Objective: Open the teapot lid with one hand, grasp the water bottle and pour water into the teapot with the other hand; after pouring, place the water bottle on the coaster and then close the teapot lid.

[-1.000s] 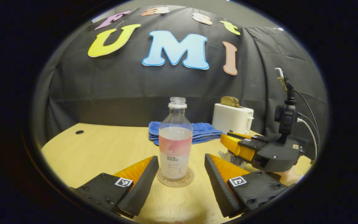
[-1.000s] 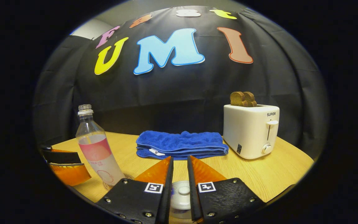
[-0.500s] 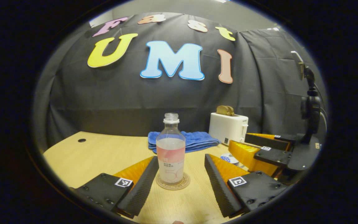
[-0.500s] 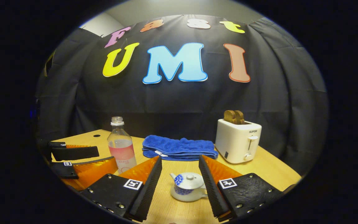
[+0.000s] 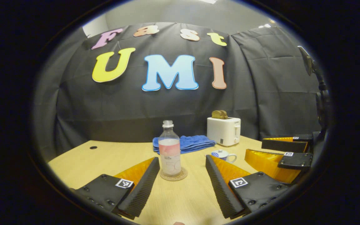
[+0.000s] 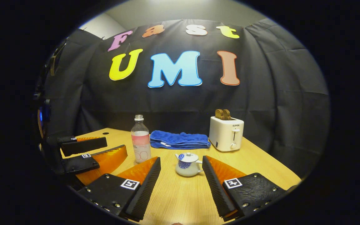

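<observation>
Wooden table (image 5: 105, 156) runs out ahead of both your claws. Your left claw (image 5: 182, 173) is spread wide and holds nothing; the bottle (image 5: 170, 150) stands upright straight ahead between its fingers, apart from both, on the coaster (image 5: 173, 175). It has no cap and is partly full. Your right claw (image 6: 181, 173) is spread too, empty, with the teapot (image 6: 187, 164) just beyond its tips, lid (image 6: 187, 157) seated on top. From that claw the bottle sits ahead to the left, near the teapot but apart. Beyond both lie a blue towel (image 6: 180, 140) and a white toaster (image 6: 226, 133) holding toast (image 6: 222, 114). Your left claw also shows at the left edge of the right gripper view, fingers apart.
</observation>
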`<state>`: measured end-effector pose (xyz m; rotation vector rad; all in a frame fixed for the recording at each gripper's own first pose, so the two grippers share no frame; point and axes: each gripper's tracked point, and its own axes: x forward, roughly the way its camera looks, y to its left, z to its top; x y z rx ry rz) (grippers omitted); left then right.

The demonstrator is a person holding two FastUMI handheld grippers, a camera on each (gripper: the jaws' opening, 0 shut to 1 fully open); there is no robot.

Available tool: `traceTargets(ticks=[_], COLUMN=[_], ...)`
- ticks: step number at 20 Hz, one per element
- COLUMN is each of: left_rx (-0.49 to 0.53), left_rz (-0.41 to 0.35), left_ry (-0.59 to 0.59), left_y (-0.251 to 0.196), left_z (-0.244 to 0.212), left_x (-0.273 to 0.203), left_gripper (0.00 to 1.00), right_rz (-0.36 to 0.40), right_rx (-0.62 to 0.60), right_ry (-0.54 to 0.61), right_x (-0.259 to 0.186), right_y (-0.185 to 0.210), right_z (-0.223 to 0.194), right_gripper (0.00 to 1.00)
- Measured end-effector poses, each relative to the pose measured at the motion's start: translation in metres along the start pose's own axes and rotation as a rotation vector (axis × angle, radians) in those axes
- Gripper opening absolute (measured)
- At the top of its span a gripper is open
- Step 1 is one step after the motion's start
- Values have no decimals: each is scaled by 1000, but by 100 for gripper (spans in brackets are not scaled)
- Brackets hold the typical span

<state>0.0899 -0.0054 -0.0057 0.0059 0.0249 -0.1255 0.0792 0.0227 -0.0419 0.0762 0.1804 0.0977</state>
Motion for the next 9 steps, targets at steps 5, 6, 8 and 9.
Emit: traceTargets(ticks=[5, 6, 8, 9], left_rx=[-11, -17, -13, -9], left_rz=[11, 15, 26, 36], left_ry=[-35, -41, -47, -44], left_y=[-12, -13, -11, -10], left_z=[1, 0, -1, -2], left_x=[-28, -31, -36, -37], left_gripper=[100, 100, 100, 100], right_rz=[-67, -78, -79, -71], right_rx=[-48, -58, -71, -67], right_ry=[-39, -52, -78, -91], right_x=[-24, -25, -27, -29], right_y=[-15, -16, -14, -11], right_z=[4, 4, 5, 8], right_gripper=[83, 83, 83, 83])
